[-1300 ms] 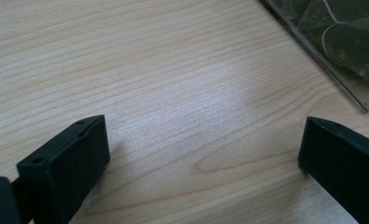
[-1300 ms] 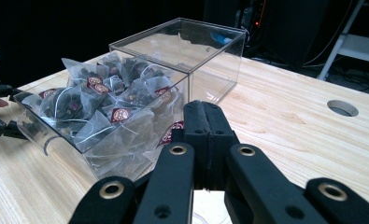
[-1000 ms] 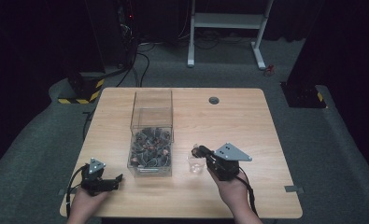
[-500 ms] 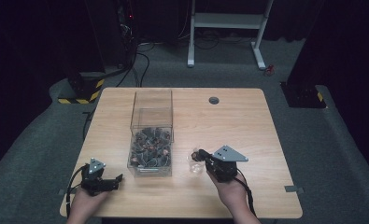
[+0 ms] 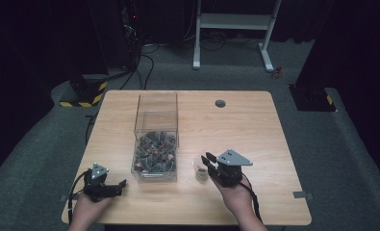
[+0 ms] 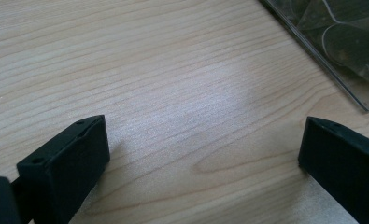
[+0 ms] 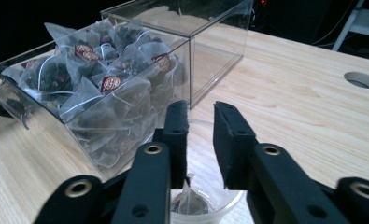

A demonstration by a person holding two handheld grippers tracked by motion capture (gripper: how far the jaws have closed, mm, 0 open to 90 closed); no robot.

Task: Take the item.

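A clear plastic box (image 5: 156, 139) (image 7: 126, 84) stands left of the table's middle, with a heap of pyramid tea bags (image 5: 154, 151) (image 7: 107, 84) in its near half. Right of it sits a small clear cup (image 5: 200, 169) (image 7: 210, 205) with one tea bag (image 7: 188, 200) lying in it. My right gripper (image 5: 208, 159) (image 7: 201, 112) hangs just over the cup. Its jaws have just been opening, and the narrow gap between them holds nothing. My left gripper (image 5: 120, 185) (image 6: 203, 140) rests low on the table near the box's front left corner, jaws wide open and empty.
A round cable hole (image 5: 220, 103) (image 7: 359, 79) lies in the wooden table (image 5: 255, 130) at the far side. A white metal stand (image 5: 235, 24) is on the floor beyond. A corner of the box (image 6: 341, 42) lies ahead of the left jaws.
The right gripper's jaws have parted slightly over the cup. The left hand has stayed where it was.
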